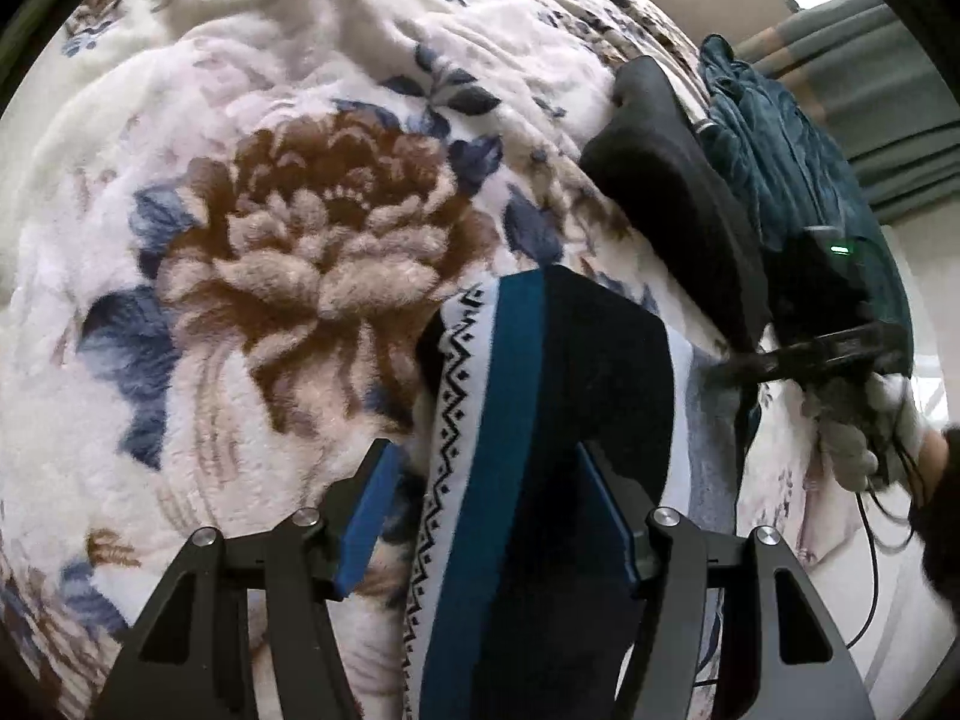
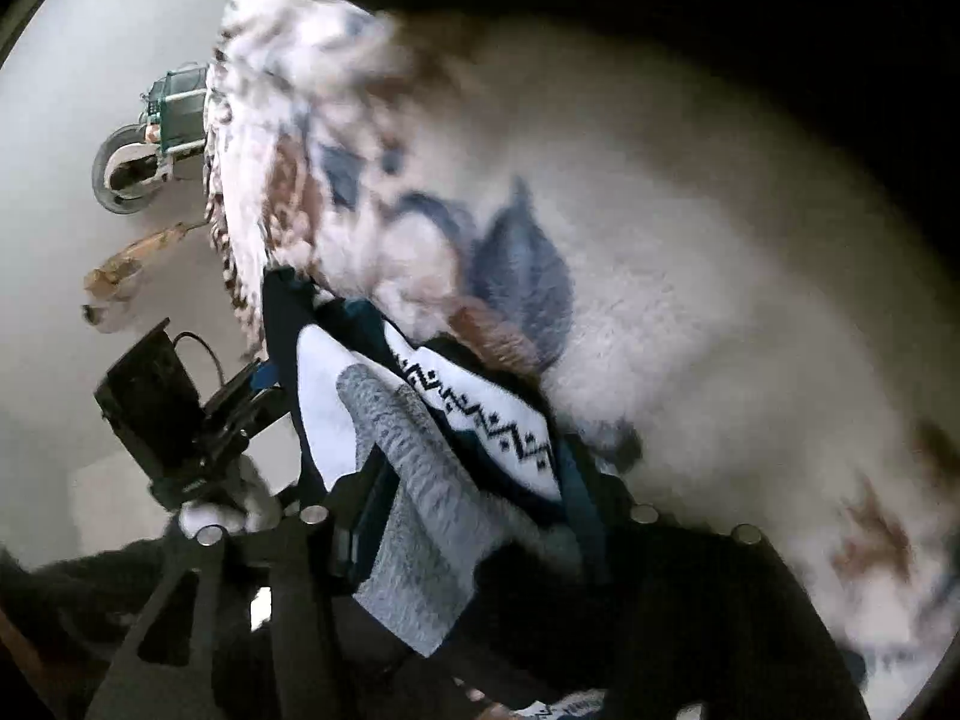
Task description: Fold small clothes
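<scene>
Floral blanket point(image 1: 288, 252), sock point(image 1: 540, 420) between hand-held gripper point(image 1: 489, 510) fingers

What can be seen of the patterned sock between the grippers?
The patterned sock is knit, banded lengthwise in black, teal and white with a black zigzag motif, plus a grey heathered part. It lies stretched over the floral fleece blanket, running between the left gripper's blue pads and into the right gripper.

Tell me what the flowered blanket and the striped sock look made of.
Flowered blanket: likely plush fleece, matte; its thick fuzzy pile blurs the printed petals. Striped sock: knitted fabric, probably cotton blend; smooth matte weave with a zigzag pattern knitted in.
</scene>
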A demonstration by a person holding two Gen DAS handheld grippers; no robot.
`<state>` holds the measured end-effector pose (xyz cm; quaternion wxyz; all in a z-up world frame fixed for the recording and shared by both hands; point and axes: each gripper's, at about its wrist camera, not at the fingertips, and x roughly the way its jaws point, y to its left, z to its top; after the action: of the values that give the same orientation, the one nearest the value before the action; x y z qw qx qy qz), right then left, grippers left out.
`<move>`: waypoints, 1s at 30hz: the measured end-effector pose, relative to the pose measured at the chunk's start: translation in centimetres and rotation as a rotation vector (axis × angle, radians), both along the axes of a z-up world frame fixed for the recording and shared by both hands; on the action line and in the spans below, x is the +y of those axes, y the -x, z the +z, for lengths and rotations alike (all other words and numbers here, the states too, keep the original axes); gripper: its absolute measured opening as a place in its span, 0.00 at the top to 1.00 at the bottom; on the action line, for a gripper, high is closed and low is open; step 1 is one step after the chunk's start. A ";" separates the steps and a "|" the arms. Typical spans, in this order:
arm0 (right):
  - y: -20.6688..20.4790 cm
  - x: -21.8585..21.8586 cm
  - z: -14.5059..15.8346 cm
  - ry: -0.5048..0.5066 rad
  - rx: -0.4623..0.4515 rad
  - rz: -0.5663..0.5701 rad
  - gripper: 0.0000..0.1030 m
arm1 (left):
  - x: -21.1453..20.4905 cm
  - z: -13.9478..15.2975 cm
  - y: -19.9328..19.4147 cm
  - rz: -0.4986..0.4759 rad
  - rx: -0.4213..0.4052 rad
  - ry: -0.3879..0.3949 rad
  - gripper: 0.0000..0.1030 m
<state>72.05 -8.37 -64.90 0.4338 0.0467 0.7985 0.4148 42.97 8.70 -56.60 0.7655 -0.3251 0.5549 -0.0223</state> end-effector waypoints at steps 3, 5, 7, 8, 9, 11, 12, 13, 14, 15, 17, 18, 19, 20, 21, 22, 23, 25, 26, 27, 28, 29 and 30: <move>-0.1 -4.9 4.8 0.032 -0.176 -0.148 0.23 | -0.3 -1.0 0.0 -0.015 0.026 0.056 0.43; 1.3 -9.3 5.9 0.068 -0.205 -0.252 0.18 | -0.3 -1.5 0.1 -0.011 0.029 0.107 0.35; 3.4 -13.5 5.7 0.112 -0.191 -0.331 0.17 | -0.3 -2.2 0.2 -0.009 0.024 0.174 0.29; 5.1 -15.3 4.9 0.129 -0.145 -0.376 0.17 | -0.4 -2.4 0.3 -0.011 0.025 0.200 0.28; 7.1 -16.5 3.7 0.135 -0.092 -0.420 0.17 | -0.4 -3.0 0.3 -0.013 0.030 0.226 0.24; 9.9 -19.0 2.0 0.120 -0.043 -0.483 0.17 | -0.4 -4.2 0.4 -0.024 0.027 0.285 0.19; 11.5 -19.8 0.7 0.086 -0.007 -0.527 0.17 | -0.4 -4.5 0.3 -0.027 0.027 0.297 0.18; 12.9 -20.3 -0.6 0.038 0.039 -0.582 0.17 | -0.3 -4.8 0.2 -0.031 0.022 0.324 0.15; 13.9 -20.3 -1.5 -0.009 0.055 -0.619 0.15 | -0.1 -5.1 0.1 -0.037 0.017 0.348 0.14; 14.3 -19.8 -1.9 -0.046 0.048 -0.637 0.14 | 0.0 -5.1 0.1 -0.038 0.019 0.360 0.14; 15.2 -18.9 -2.1 -0.161 0.063 -0.673 0.13 | 0.0 -5.1 -0.2 -0.045 0.017 0.383 0.13; 15.6 -18.2 -2.3 -0.209 0.085 -0.678 0.13 | -0.1 -4.9 -0.4 -0.050 0.018 0.387 0.13; 15.7 -17.6 -2.5 -0.235 0.096 -0.676 0.13 | -0.2 -4.6 -0.5 -0.058 0.006 0.400 0.13; 15.9 -16.9 -2.5 -0.262 0.097 -0.665 0.13 | -0.4 -4.3 -0.6 -0.068 -0.014 0.413 0.14; 16.1 -16.3 -2.4 -0.269 0.083 -0.649 0.14 | -0.8 -3.8 -0.7 -0.081 -0.034 0.409 0.26; 16.5 -15.0 -2.9 -0.271 0.077 -0.642 0.24 | -1.3 -3.2 -0.9 -0.104 -0.049 0.393 0.50; 16.6 -14.7 -2.8 -0.272 0.074 -0.639 0.49 | -1.7 -2.8 -1.0 -0.118 -0.056 0.375 0.61; 16.8 -14.9 -3.0 -0.272 0.086 -0.666 0.58 | -2.0 -1.7 -1.1 -0.132 -0.085 0.341 0.71; 16.6 -15.8 -2.6 -0.276 0.079 -0.680 0.60 | -2.1 -1.2 -1.2 -0.140 -0.090 0.331 0.72; 16.9 -16.1 -2.1 -0.272 0.059 -0.685 0.62 | -2.1 -1.0 -1.2 -0.143 -0.093 0.326 0.72; 17.2 -16.1 -1.9 -0.271 0.051 -0.689 0.64 | -2.1 -0.9 -1.3 -0.144 -0.097 0.328 0.72; 17.4 -16.4 -1.5 -0.268 0.041 -0.696 0.64 | -2.2 -0.6 -1.3 -0.147 -0.100 0.326 0.73; 17.6 -16.3 -1.3 -0.262 0.033 -0.703 0.64 | -2.2 -0.4 -1.4 -0.149 -0.101 0.322 0.73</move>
<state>54.46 -24.69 -66.16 0.5270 0.3800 0.6808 0.3383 44.38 6.49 -57.01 0.7267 -0.4000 0.5275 -0.1836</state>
